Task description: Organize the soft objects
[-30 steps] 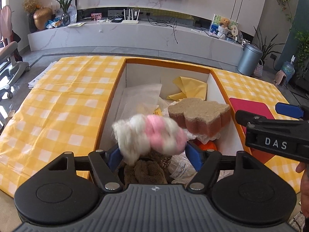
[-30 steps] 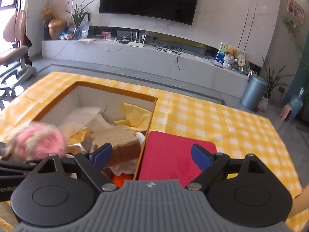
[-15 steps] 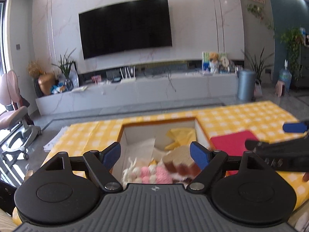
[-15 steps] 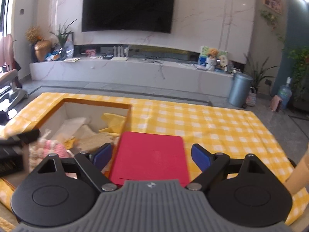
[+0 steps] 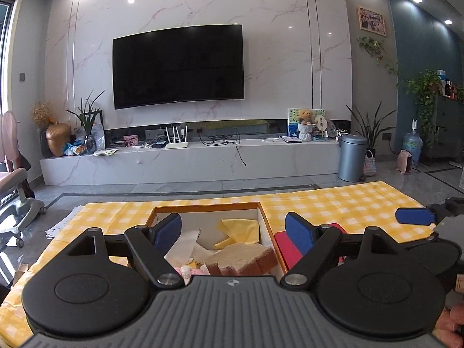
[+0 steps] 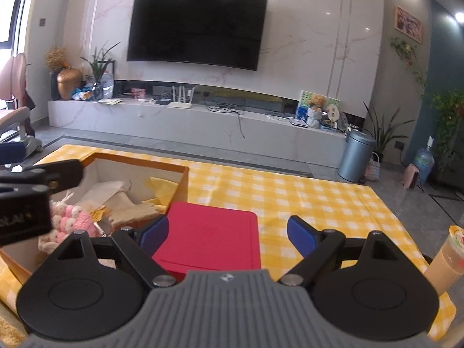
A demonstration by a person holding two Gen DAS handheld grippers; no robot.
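Observation:
An open cardboard box (image 5: 203,209) (image 6: 139,164) sits on the yellow checked cloth. In it lie a pink and white knitted plush (image 6: 72,221) (image 5: 188,269), a toast-shaped cushion (image 5: 240,256), a yellow cloth (image 5: 238,226) (image 6: 162,188) and white fabric (image 5: 185,243). My left gripper (image 5: 233,230) hovers above the box's near side, open, nothing between its blue pads. My right gripper (image 6: 227,235) is open and empty over a red lid (image 6: 208,237) beside the box. The right gripper's blue finger (image 5: 414,216) shows at the right edge of the left wrist view.
A drink cup (image 6: 446,261) stands at the table's near right corner. Behind the table are a marble TV bench (image 5: 188,162), a grey bin (image 5: 352,158) and plants. An office chair (image 5: 17,200) stands at the left. The checked tablecloth (image 6: 304,200) spreads right of the lid.
The pink and white plush that was between my left fingers now lies in the box. The left gripper rose, tilted up and drew back. The right gripper shifted right, over the red lid.

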